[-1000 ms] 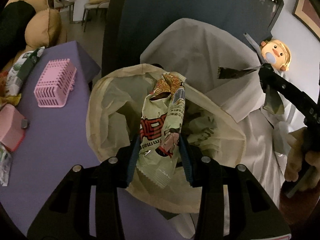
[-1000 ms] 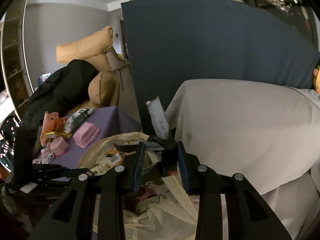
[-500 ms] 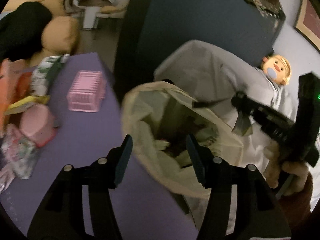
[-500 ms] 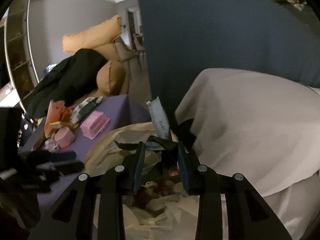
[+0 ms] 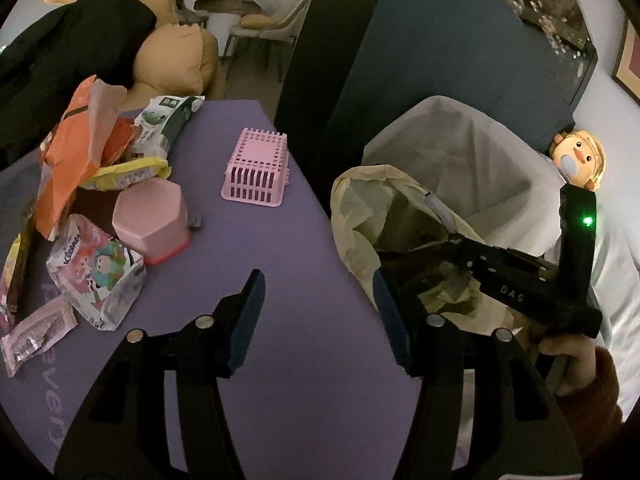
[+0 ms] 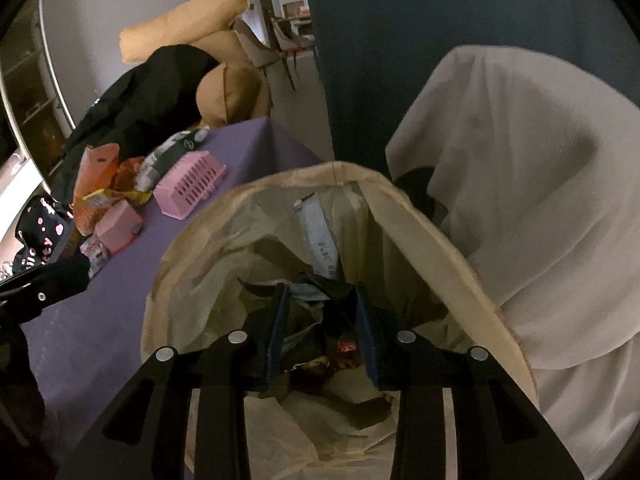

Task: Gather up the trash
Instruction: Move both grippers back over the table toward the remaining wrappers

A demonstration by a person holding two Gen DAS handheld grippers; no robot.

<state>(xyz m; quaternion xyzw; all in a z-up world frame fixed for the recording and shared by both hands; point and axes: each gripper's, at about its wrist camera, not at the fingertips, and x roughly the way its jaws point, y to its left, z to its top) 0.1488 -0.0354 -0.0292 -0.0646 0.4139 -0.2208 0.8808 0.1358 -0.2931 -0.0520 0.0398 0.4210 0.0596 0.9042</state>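
The left gripper (image 5: 318, 312) is held wide apart and empty. The right gripper (image 6: 322, 322) is angled downward, its fingers (image 6: 276, 320) being opened, gripped by a hand (image 5: 566, 354).

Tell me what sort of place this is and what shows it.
Most likely a lived-in home, a living or dining area. A tan cushioned sofa carries a black garment, upholstered dining chairs stand in the room beyond, and snack wrappers litter a purple-covered table beside a beige trash bag.

A cream plastic trash bag (image 6: 420, 216) stands open just ahead of the right gripper (image 6: 320, 320), whose opening jaws flank a dark crumpled wrapper (image 6: 316, 292) inside. Orange, yellow and pink snack wrappers (image 5: 80, 184) lie heaped left of the left gripper (image 5: 320, 312).
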